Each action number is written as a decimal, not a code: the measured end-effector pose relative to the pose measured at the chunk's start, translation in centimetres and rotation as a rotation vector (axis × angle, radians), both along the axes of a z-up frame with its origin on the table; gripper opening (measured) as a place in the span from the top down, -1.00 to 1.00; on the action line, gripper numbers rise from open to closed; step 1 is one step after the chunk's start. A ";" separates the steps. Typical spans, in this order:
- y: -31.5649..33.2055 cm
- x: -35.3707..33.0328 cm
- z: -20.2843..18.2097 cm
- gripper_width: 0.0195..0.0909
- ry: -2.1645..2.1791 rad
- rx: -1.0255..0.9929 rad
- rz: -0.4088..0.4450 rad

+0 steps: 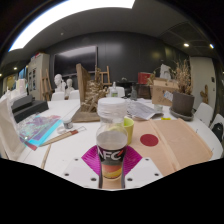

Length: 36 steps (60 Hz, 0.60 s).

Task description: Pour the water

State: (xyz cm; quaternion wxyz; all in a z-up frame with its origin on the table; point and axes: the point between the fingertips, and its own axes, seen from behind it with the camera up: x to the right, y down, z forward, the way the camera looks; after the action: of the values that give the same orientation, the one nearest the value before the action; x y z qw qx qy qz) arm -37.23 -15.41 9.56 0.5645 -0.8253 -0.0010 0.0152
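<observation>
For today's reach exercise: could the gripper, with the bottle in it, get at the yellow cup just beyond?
Probably yes. The gripper is shut on the bottle, and the yellow cup stands just behind the bottle on the white table, with nothing between them.

bottle (111,150) base hidden, far clutter indistinct

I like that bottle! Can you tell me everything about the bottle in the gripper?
The bottle is clear plastic with a white cap and a dark label with pale letters. It stands upright, looks filled with amber liquid low down, and sits between the gripper fingers, whose pink pads seem to press its sides, above the white table.
</observation>
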 end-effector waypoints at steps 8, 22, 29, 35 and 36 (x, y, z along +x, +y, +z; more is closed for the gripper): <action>3.9 -2.6 5.8 0.87 0.144 0.091 0.008; 10.7 -7.2 13.7 0.87 0.719 0.160 0.025; 13.9 -8.0 13.7 0.88 1.089 0.106 -0.016; 15.9 -7.6 12.5 0.88 1.337 0.057 -0.058; 15.8 -7.7 12.7 0.88 1.381 0.044 -0.066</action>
State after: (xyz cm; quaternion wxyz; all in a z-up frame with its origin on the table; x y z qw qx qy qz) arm -44.89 0.44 22.28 0.4525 -0.6146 0.3835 0.5200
